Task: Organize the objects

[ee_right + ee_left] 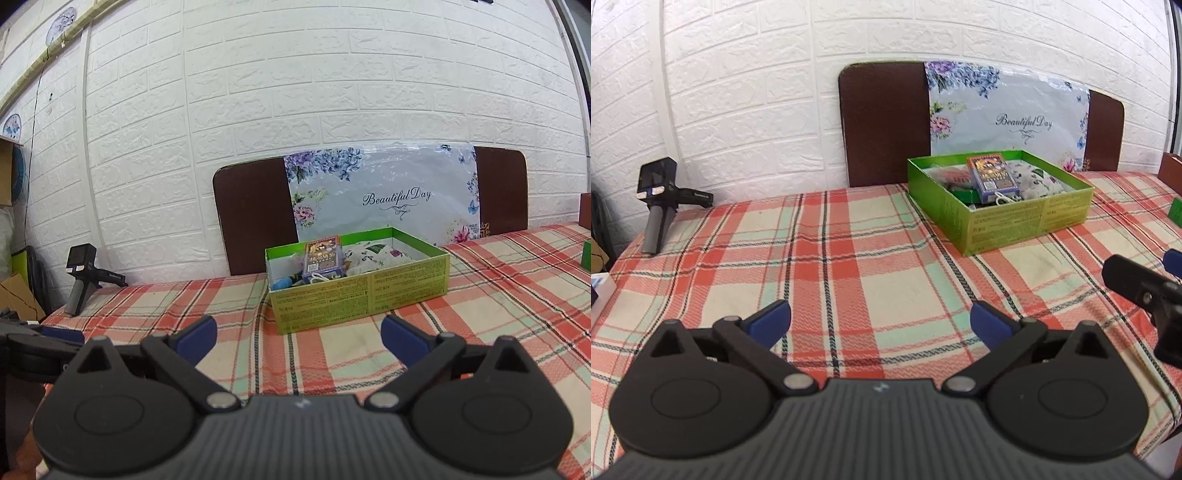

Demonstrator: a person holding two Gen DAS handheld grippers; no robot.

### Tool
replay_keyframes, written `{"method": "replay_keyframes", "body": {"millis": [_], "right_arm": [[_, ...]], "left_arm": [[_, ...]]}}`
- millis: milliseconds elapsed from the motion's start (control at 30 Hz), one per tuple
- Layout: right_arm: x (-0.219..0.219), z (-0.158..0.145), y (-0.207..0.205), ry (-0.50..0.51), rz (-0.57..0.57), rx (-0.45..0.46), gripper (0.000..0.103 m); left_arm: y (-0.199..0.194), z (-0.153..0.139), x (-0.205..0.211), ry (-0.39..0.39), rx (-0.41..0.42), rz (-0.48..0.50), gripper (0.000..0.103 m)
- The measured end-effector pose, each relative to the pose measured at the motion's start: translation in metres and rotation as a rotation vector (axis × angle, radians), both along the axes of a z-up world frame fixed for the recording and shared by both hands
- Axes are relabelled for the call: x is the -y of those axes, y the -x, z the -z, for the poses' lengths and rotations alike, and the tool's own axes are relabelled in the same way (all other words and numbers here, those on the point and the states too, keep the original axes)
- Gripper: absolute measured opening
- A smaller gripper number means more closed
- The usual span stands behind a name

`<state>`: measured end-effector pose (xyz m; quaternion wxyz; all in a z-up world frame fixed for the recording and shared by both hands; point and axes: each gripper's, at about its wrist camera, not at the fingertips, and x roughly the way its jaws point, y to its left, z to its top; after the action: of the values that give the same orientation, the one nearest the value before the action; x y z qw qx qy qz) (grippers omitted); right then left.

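A green open box [1008, 221] stands on the plaid tablecloth, far right of centre; it also shows in the right wrist view [358, 297]. Inside lie a blue card pack [991, 173] [324, 258], a white patterned pouch [1039, 181] [376, 258] and other small items partly hidden. My left gripper [881, 325] is open and empty, low over the cloth, well short of the box. My right gripper [299, 334] is open and empty, just in front of the box. The right gripper's finger [1137, 288] shows at the right edge of the left wrist view.
A black camera on a grey grip [659, 206] [79, 280] stands at the table's far left corner. A brown board with a floral "Beautiful Day" sheet [1008, 114] [384, 195] leans on the white brick wall. A green object [1176, 212] and a brown box [585, 212] sit at the right edge.
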<state>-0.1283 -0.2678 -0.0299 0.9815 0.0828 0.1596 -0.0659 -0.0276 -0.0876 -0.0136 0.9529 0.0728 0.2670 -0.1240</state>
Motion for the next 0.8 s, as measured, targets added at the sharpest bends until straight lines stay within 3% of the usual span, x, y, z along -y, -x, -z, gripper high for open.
{"method": "replay_keyframes", "body": {"millis": [267,800], "right_arm": [[-0.005,-0.002,0.004,0.003,0.026,0.02,0.103],[0.004,0.004,0.003,-0.038,0.077,0.001,0.103]], "left_arm": [[0.008,-0.012,0.0,-0.033,0.057,-0.016,0.103],[0.01,-0.008,0.007,-0.02,-0.03,0.012,0.103]]}}
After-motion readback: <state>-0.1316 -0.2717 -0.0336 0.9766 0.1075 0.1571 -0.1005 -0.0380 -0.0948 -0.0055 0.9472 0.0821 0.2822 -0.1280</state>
